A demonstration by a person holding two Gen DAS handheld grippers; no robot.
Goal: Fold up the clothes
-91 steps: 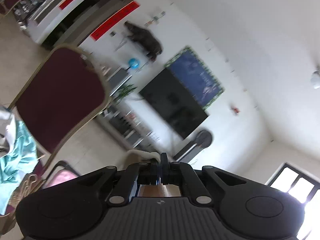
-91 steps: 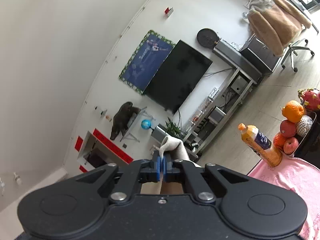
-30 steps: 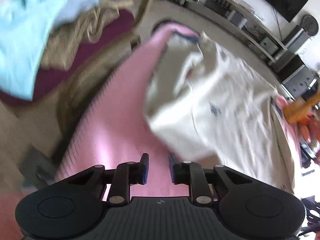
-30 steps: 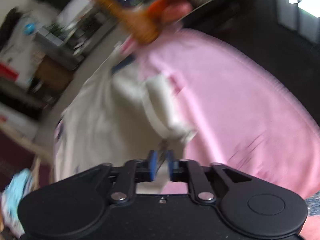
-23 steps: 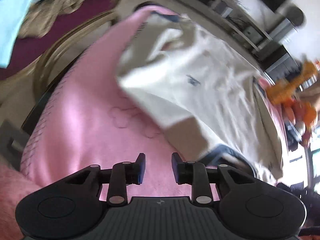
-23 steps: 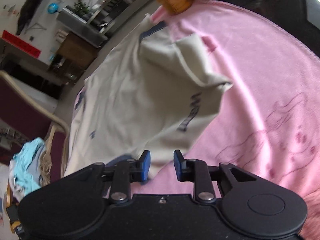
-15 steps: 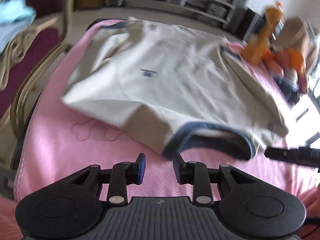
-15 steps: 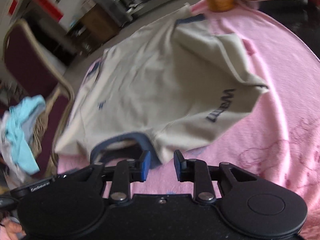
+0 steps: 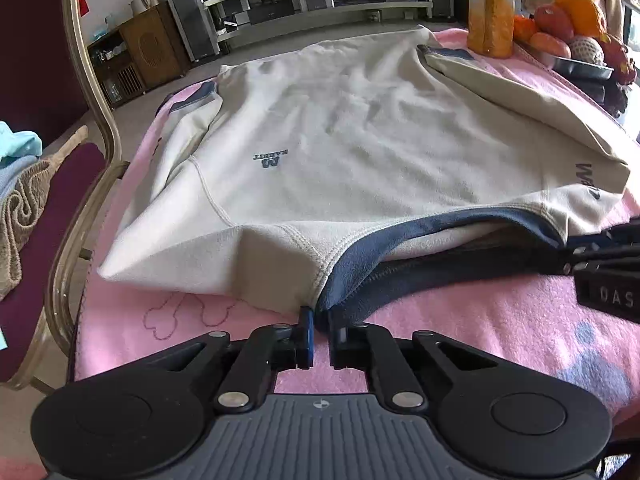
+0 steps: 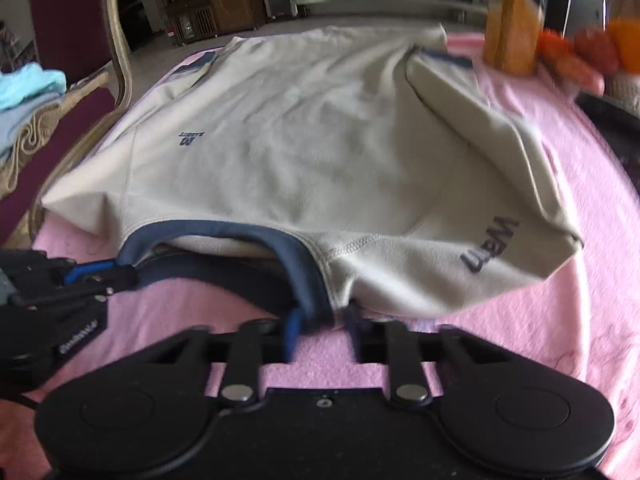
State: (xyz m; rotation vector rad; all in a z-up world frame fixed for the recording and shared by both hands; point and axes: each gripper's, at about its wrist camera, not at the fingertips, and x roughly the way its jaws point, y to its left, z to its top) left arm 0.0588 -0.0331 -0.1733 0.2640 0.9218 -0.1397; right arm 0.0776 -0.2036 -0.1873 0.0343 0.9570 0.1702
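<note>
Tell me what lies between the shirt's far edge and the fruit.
In the left wrist view, an orange bottle stands on pink blanket between the shirt and fruit.

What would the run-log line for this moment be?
stage: regrasp | sweatshirt flat on pink blanket | left gripper open at collar | right gripper open at collar

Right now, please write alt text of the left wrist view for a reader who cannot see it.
A cream sweatshirt with a navy collar lies spread on a pink blanket, and the left hand-held gripper sits at the collar's edge, jaws slightly apart. An orange bottle and fruit stand behind.
</note>
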